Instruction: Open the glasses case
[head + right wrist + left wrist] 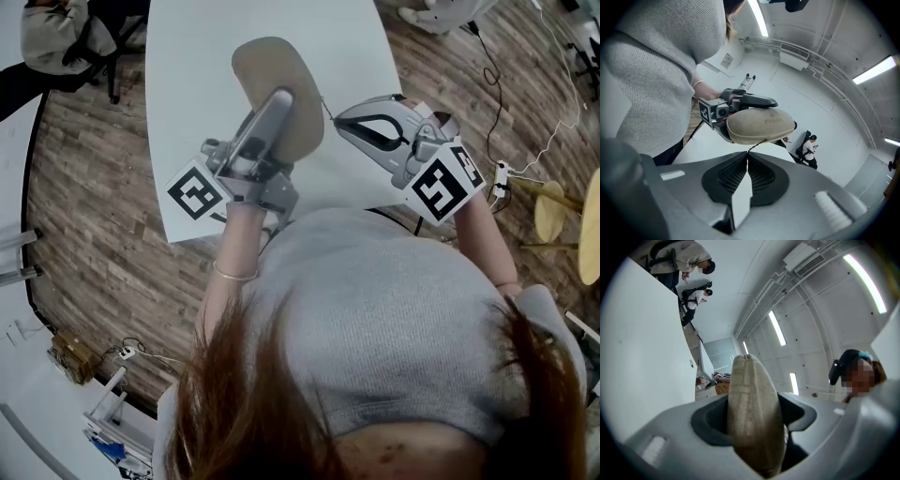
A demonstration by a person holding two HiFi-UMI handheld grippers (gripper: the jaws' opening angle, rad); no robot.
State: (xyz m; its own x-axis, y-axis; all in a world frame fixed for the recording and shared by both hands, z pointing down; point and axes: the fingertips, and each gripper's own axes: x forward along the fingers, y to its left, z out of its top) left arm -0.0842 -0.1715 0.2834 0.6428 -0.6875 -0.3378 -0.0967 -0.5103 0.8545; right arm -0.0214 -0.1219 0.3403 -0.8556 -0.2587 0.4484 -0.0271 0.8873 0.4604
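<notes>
The glasses case [281,80] is a tan, oval, zip-up case held up in the air over the white table [187,103]. My left gripper [272,117] is shut on the glasses case [752,394], with a jaw on each flat side. In the right gripper view the case [761,124] lies level with its zip seam facing me. A thin dark zipper pull [753,149] runs from that seam into the tips of my right gripper [747,159], which is shut on it. In the head view my right gripper [336,118] sits just right of the case.
The table's near edge runs below my hands, with wood floor around it. Round stools [561,208] and cables [497,173] lie to the right. Two people [689,273] are at the far end of the room, and another person [810,149] stands beyond the table.
</notes>
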